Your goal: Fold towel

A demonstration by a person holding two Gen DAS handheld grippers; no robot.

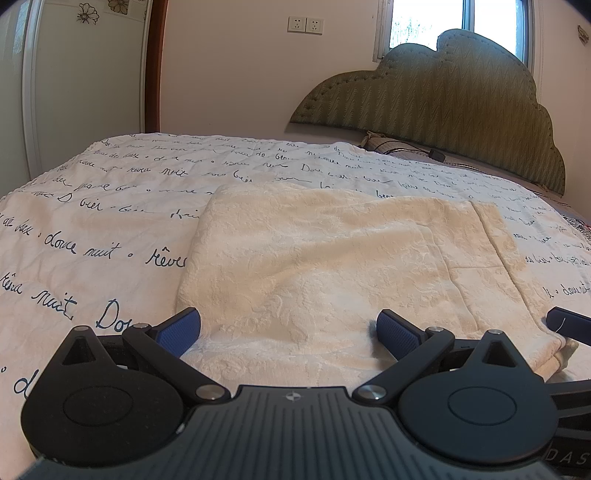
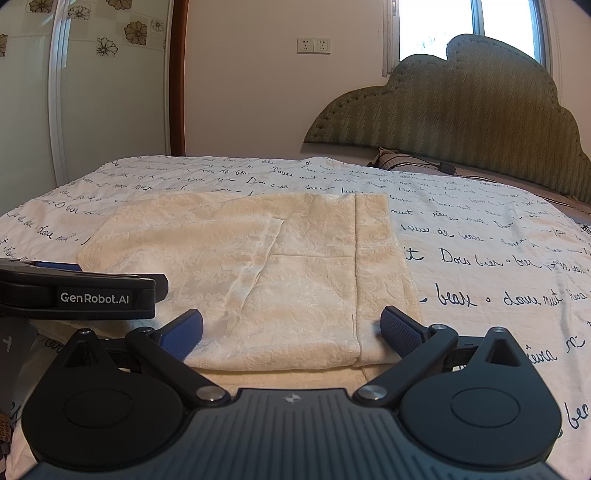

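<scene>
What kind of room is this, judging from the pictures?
Most likely a bedroom. The towel lies on a bed cover printed with handwriting, a padded green headboard stands against the wall, and a window is behind it.

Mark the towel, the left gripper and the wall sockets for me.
towel (image 2: 280,266): right wrist view, middle of top layer.
left gripper (image 1: 288,328): left wrist view, midway between open jaws.
wall sockets (image 2: 314,45): right wrist view, plates' centre.

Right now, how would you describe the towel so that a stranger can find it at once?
Start from the green padded headboard under the window, then come down over the white bedspread covered in dark handwriting. The towel lies flat on it, nearest both open grippers. It alone is plain cream with an embossed pattern, partly folded, and carries no writing.
</scene>
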